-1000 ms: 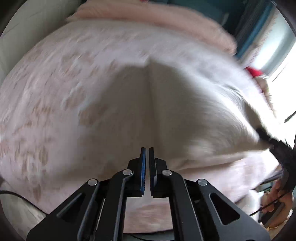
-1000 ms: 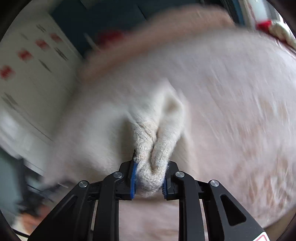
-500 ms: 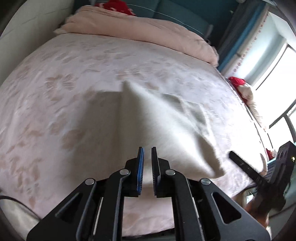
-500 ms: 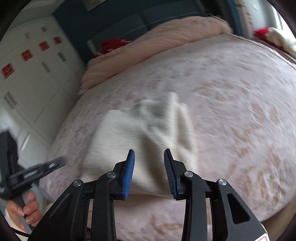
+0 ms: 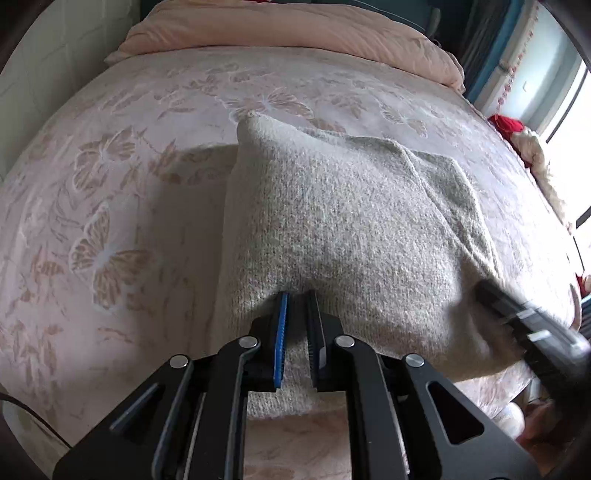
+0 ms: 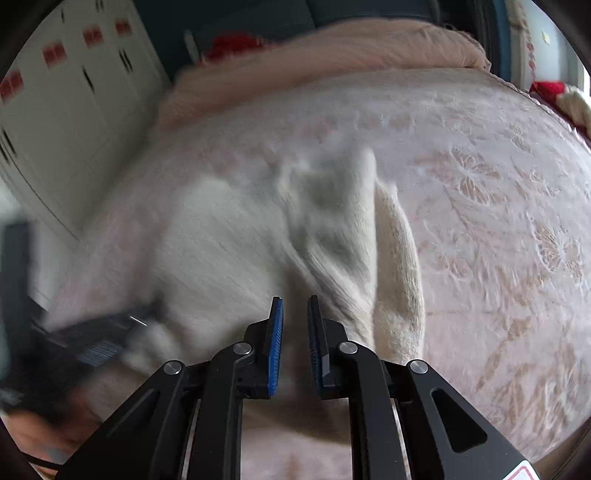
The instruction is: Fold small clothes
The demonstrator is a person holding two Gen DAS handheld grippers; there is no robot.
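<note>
Both your tools have dropped closer to the sweater (image 5: pixel 343 236) since half a second ago. Your left tool (image 5: pixel 297 295) and right tool (image 6: pixel 295 301) are released, narrowly parted over the knit, which lies on the bed (image 5: pixel 110 192).

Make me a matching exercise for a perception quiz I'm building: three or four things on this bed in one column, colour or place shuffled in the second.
Things:
1. knit sweater
2. bedspread
3. folded duvet
4. left claw

Descriptions:
A. pink, piled at the bed's far end
B. black, with a blue pad
C. cream-grey, lying mid-bed
D. pale pink with a butterfly pattern

Pairs: 1-C, 2-D, 3-A, 4-B
</note>
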